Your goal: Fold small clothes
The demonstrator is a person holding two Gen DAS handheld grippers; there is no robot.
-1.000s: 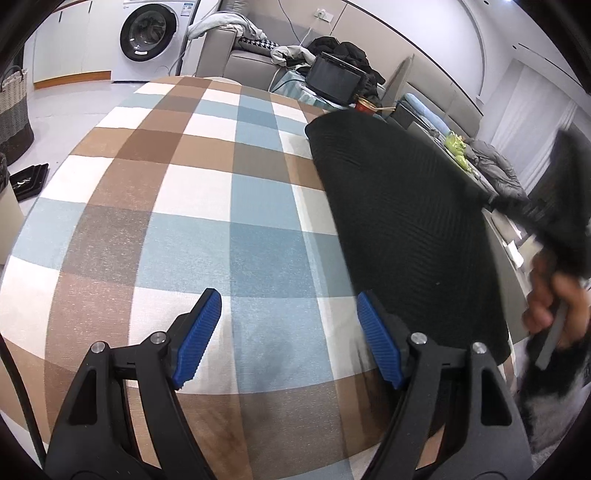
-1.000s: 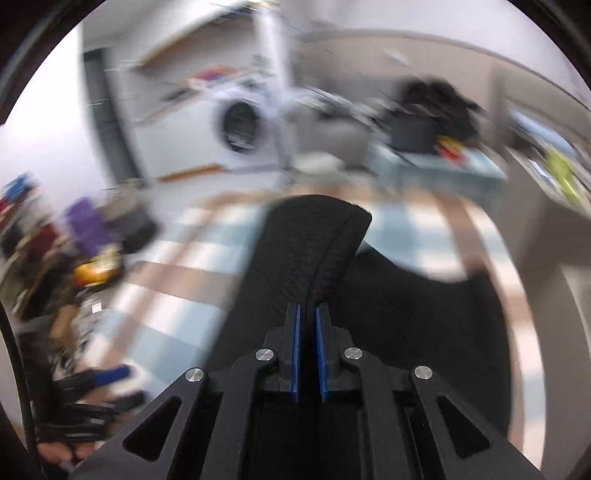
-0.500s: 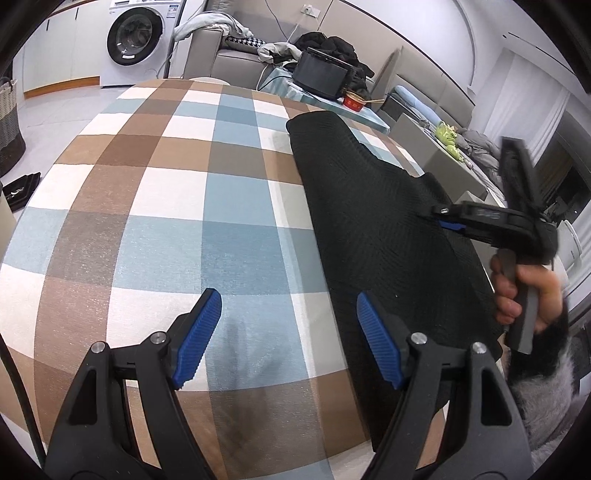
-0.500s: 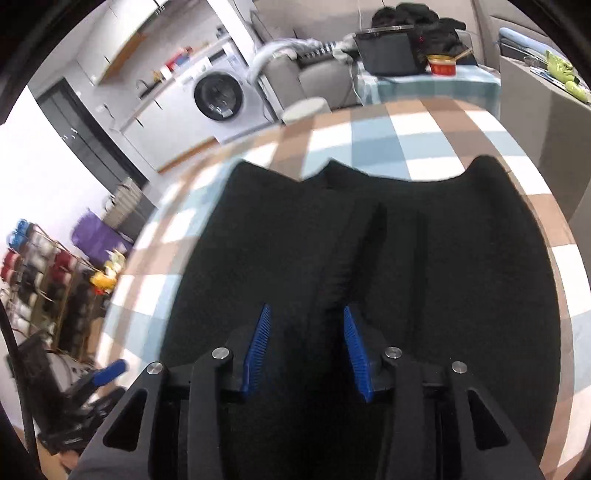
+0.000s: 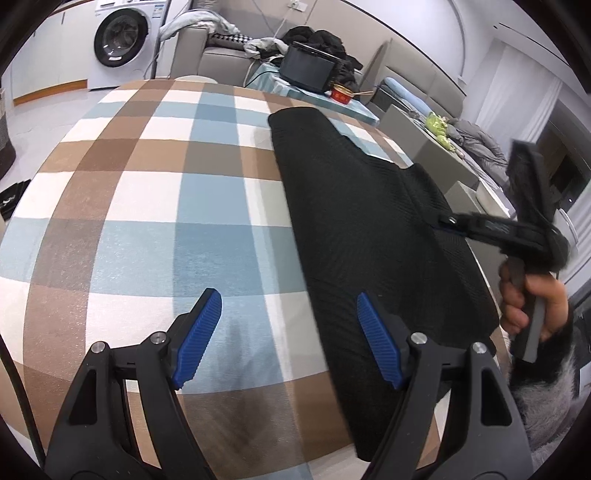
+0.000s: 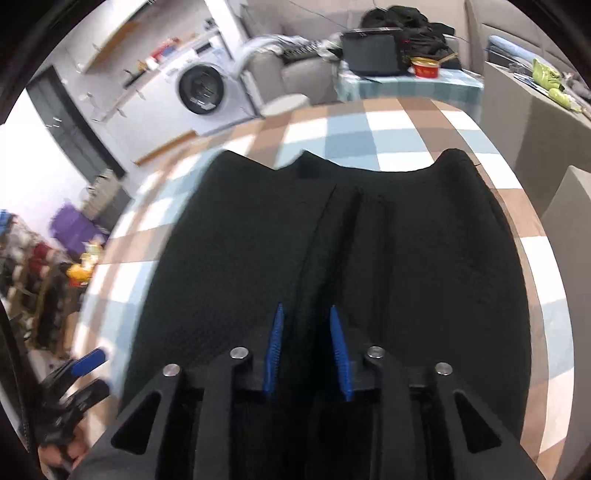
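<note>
Right hand-held gripper (image 6: 306, 350) closing, astride black garment (image 6: 424, 266) ridge

White washing machine (image 5: 123, 35), grey sofa (image 5: 218, 55), pale walls, light floor, side table (image 6: 406, 86) with red bowl (image 6: 425, 67)

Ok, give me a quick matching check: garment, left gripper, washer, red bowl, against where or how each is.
1 garment
2 left gripper
3 washer
4 bowl

A on the side table
B open, empty
C flat on the checked cloth
D far back left, on the floor

Pairs: 1-C, 2-B, 3-D, 4-A
</note>
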